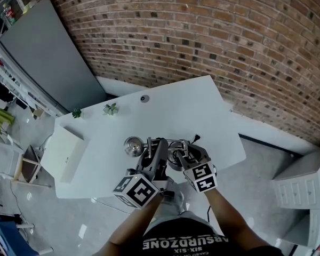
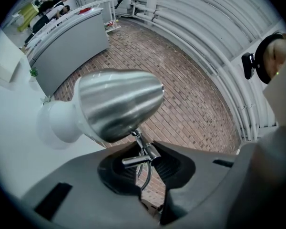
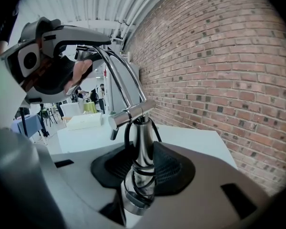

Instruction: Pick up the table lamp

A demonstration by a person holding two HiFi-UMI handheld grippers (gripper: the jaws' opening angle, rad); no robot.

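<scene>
Right gripper view: right gripper (image 3: 142, 171) fingers (image 3: 176, 168) clench table lamp (image 3: 142, 132) stem (left gripper (image 2: 145, 168) clenches its neck)

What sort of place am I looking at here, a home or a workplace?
Probably a workplace, something like an office or studio: a bare brick wall, a large white table, a grey partition, and a white drawer unit off to one side.
</scene>
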